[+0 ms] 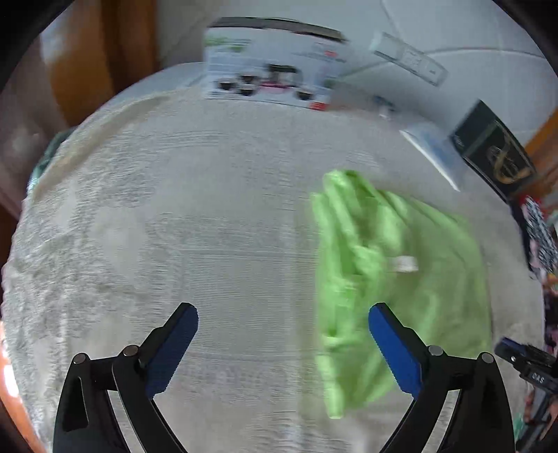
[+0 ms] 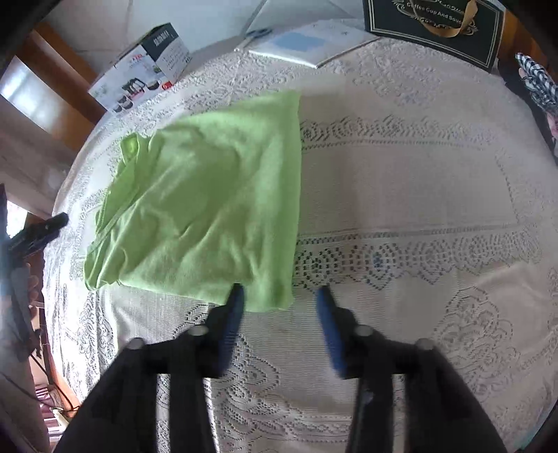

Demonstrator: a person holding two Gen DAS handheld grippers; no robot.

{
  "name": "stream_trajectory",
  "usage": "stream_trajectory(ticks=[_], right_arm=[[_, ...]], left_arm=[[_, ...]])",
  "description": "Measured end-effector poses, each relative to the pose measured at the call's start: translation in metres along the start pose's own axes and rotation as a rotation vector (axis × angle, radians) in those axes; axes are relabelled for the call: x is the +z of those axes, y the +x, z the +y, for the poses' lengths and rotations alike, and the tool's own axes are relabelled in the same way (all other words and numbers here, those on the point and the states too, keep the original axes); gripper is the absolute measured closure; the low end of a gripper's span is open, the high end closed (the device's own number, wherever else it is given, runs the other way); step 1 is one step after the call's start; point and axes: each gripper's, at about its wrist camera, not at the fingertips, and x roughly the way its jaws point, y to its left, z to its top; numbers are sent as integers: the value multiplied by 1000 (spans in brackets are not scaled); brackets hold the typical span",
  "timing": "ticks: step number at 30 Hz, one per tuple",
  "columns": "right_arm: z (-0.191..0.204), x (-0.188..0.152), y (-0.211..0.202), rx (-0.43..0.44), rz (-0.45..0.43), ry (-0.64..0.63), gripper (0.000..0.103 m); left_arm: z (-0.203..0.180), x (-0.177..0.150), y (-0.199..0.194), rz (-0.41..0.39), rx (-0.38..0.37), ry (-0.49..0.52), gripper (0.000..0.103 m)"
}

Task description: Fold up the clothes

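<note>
A light green garment (image 2: 209, 195) lies folded on the white lace tablecloth (image 2: 401, 195). In the left wrist view the garment (image 1: 394, 278) is to the right, with a small white label showing on it, and the picture is blurred. My left gripper (image 1: 282, 313) is open and empty above bare cloth, its right finger over the garment's left edge. My right gripper (image 2: 280, 291) is open and empty just above the garment's near right corner. The left gripper (image 2: 38, 230) shows at the left edge of the right wrist view, and the right gripper (image 1: 523, 359) at the right edge of the left wrist view.
A white appliance box (image 2: 139, 69) stands at the far left of the table. White papers (image 2: 314, 41) and a dark gift box (image 2: 432, 24) lie at the far edge. A checked cloth (image 2: 537, 83) lies at the right. A wooden frame (image 1: 87, 62) stands behind.
</note>
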Motion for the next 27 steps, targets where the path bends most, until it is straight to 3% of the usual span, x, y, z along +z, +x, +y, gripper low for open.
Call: stream_trajectory(ticks=[4, 15, 18, 27], right_arm=[[-9, 5, -4, -1, -23, 22, 38], [-12, 27, 16, 4, -24, 39, 38], [-10, 39, 26, 7, -33, 50, 38], [0, 75, 56, -12, -69, 49, 38]], left_arm=[[-33, 2, 21, 38, 10, 63, 0], [-56, -14, 70, 88, 30, 108, 0], [-64, -17, 74, 71, 70, 146, 0], [-68, -15, 72, 68, 86, 106, 3]])
